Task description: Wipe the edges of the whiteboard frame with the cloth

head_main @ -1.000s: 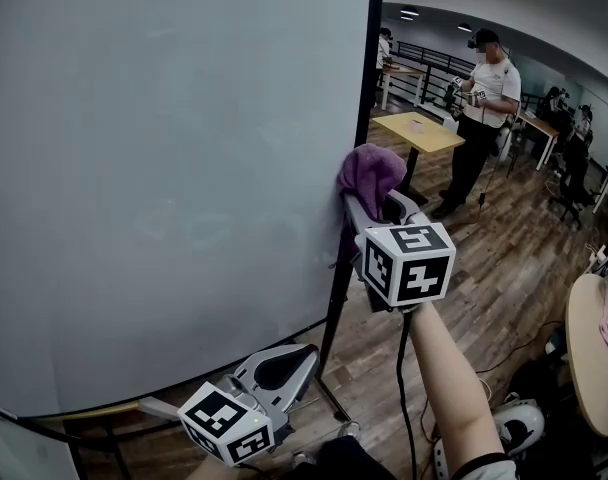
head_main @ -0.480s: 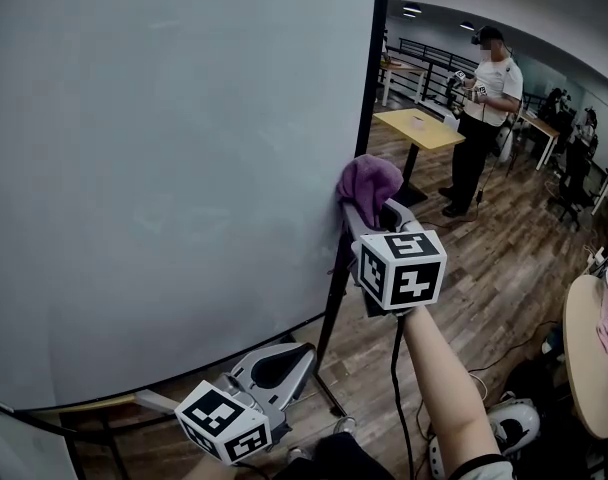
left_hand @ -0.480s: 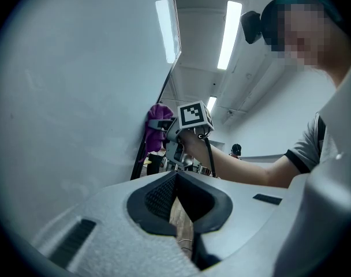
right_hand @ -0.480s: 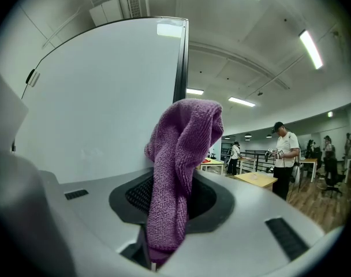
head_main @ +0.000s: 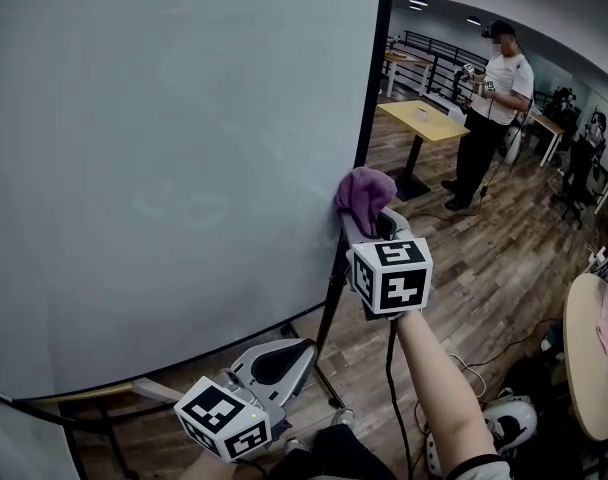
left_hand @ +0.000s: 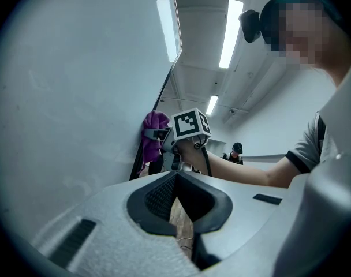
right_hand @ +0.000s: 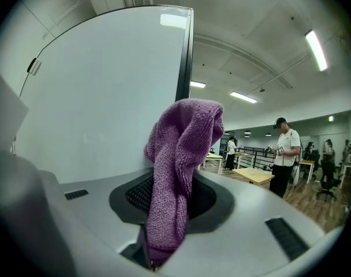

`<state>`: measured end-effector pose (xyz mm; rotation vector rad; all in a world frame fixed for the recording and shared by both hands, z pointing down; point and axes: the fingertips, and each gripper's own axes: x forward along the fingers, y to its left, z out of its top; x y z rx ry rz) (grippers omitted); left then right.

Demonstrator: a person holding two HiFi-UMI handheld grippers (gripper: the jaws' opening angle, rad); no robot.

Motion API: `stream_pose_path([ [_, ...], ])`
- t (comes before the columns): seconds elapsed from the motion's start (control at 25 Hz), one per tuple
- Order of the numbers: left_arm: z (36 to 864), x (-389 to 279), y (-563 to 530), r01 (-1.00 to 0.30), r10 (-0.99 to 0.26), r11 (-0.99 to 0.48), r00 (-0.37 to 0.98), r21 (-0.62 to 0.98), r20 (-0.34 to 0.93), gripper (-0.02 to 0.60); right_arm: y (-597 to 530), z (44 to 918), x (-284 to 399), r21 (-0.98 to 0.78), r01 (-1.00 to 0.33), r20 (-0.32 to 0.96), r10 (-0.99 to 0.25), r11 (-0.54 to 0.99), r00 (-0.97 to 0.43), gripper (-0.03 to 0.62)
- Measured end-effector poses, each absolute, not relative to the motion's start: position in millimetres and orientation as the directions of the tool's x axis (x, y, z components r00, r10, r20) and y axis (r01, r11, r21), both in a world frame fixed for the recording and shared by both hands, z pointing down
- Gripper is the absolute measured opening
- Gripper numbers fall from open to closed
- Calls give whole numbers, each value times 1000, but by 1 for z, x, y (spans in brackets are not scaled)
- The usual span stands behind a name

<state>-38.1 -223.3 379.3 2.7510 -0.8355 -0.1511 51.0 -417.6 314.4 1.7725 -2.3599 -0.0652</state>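
A large whiteboard (head_main: 184, 168) fills the left of the head view, its black frame (head_main: 374, 88) running down the right side. A purple cloth (head_main: 364, 193) rests against that right frame edge at about mid height, and my right gripper (head_main: 366, 220) is shut on it. In the right gripper view the cloth (right_hand: 178, 166) hangs out of the jaws beside the frame (right_hand: 184, 56). My left gripper (head_main: 149, 388) hangs low by the board's bottom edge, shut on nothing. The left gripper view looks up at the cloth (left_hand: 154, 134) on the frame (left_hand: 164, 91).
The board's black stand leg (head_main: 329, 388) reaches the wooden floor below the cloth. A person in a white shirt (head_main: 494, 98) stands at the back right beside a yellow table (head_main: 424, 120). A round table edge (head_main: 589, 353) lies at the right.
My right gripper and the purple cloth have slid a little downward along the right frame edge. The left gripper has stayed low near the board's bottom.
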Motion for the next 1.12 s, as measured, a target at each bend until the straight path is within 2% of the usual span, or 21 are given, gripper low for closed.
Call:
stream_pose_path([
  [0.84,386,-40,-226,-547,-575,-783,818,296,-8,17,-409,330,39,181,-939,101,-955,292,-278,114],
  [1.12,389,-38,-228,-550,-577,-778,816,303,-1,17,-409,365,40,71,-938,166,-931,339,-324,112],
])
